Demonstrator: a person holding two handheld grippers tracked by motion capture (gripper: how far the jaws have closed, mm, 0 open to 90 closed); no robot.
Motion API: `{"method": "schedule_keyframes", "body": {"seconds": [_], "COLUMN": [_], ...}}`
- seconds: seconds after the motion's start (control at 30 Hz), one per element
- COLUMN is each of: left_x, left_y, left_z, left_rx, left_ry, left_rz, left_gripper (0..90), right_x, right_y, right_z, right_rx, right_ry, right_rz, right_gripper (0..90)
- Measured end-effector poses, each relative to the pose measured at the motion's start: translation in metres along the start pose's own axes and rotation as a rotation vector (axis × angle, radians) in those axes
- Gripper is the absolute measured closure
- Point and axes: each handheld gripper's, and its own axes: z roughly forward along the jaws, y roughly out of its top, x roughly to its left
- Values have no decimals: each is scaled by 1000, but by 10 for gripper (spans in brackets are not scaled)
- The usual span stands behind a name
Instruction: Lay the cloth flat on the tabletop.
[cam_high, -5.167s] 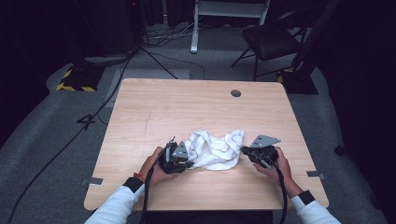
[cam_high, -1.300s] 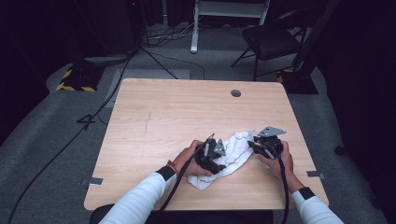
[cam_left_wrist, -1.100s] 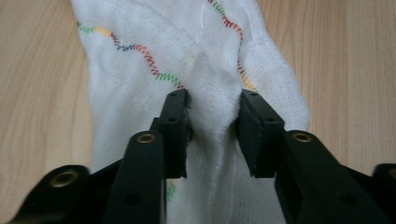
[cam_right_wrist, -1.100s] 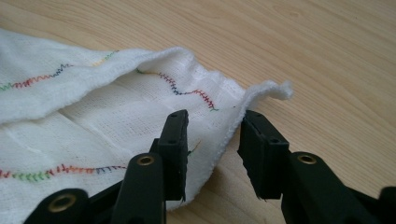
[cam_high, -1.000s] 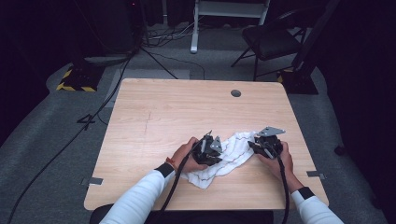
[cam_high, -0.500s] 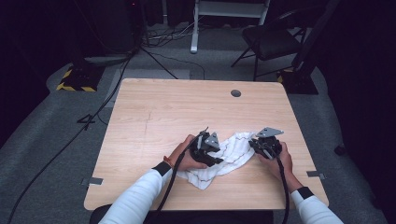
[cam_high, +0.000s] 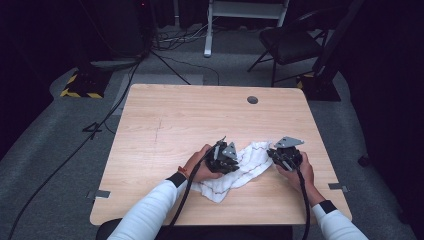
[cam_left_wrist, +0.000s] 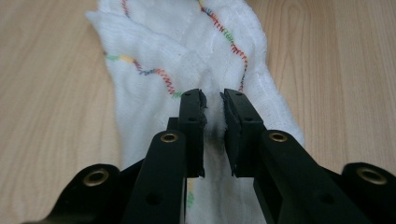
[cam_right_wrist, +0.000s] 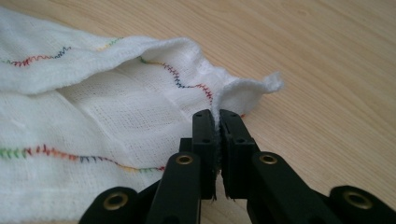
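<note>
Lying on the near half of the light wooden table (cam_high: 165, 125) is a white woven cloth with multicoloured zigzag stitching (cam_high: 245, 167), rumpled and stretched between the two hands; the left gripper (cam_left_wrist: 213, 105) sits over the cloth's middle, jaws slightly parted with a narrow gap, a tuft of fabric rising between them, not clamped; the right gripper (cam_right_wrist: 217, 119) is at the cloth's right end, jaws pressed together on a folded edge of the fabric, the corner curling up just beyond the tips; in the high view the left hand (cam_high: 200, 167) rests on the cloth's left part, the right hand (cam_high: 295, 167) just beside its right end; a small dark round grommet (cam_high: 252, 100) lies well beyond the cloth, near the table's far edge.
</note>
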Motion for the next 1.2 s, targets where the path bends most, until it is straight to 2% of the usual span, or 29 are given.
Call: {"method": "schedule_keyframes", "body": {"seconds": [0.03, 0.07, 0.13, 0.23, 0.27, 0.3, 0.4, 0.43, 0.5, 0.7, 0.9, 0.93, 0.97, 1.0, 1.03, 1.13, 1.2], "left_x": [0, 2, 7, 12, 13, 14, 14, 15, 16, 23, 22, 20, 20, 15, 15, 9, 8], "left_y": [0, -1, -3, -6, -7, -8, -10, -10, -11, -18, -20, -19, -19, -17, -17, -13, -12], "left_z": [0, -5, -21, -30, -33, -39, -45, -47, -53, -77, -98, -107, -107, -116, -116, -127, -132], "left_rx": [0, -20, -54, -90, -97, -91, -106, -99, -104, -169, -209, -232, -232, -250, -250, -278, -286], "left_ry": [0, 5, 23, 28, 42, 88, 109, 134, 151, 198, 245, 252, 252, 268, 268, 280, 295], "left_rz": [0, -6, -31, -63, -69, -58, -60, -53, -54, -104, -104, -104, -104, -88, -88, -80, -76], "left_gripper": [782, 782, 792, 801, 801, 815, 829, 829, 836, 840, 843, 843, 843, 844, 844, 844, 843], "right_x": [0, 0, 0, 0, 0, 0, 0, 0, 0, -1, -3, -4, -4, -4, -4, -4, -3], "right_y": [0, 0, 2, 4, 4, 6, 8, 9, 13, 18, 23, 25, 25, 28, 28, 36, 38], "right_z": [0, -2, -8, -13, -13, -17, -22, -25, -33, -44, -54, -59, -59, -65, -65, -83, -86], "right_rx": [0, -10, -37, -62, -62, -86, -108, -120, -153, -192, -231, -246, -246, -267, -267, -319, -330], "right_ry": [0, 3, 3, 0, 0, -3, -5, -6, -10, -11, -5, -2, -2, 7, 7, 11, 11], "right_rz": [0, 0, -8, -13, -13, -16, -15, -14, -15, -24, -22, -18, -18, -18, -18, -29, -31], "right_gripper": [867, 872, 878, 879, 879, 880, 881, 881, 882, 883, 884, 884, 884, 884, 884, 884, 885]}}
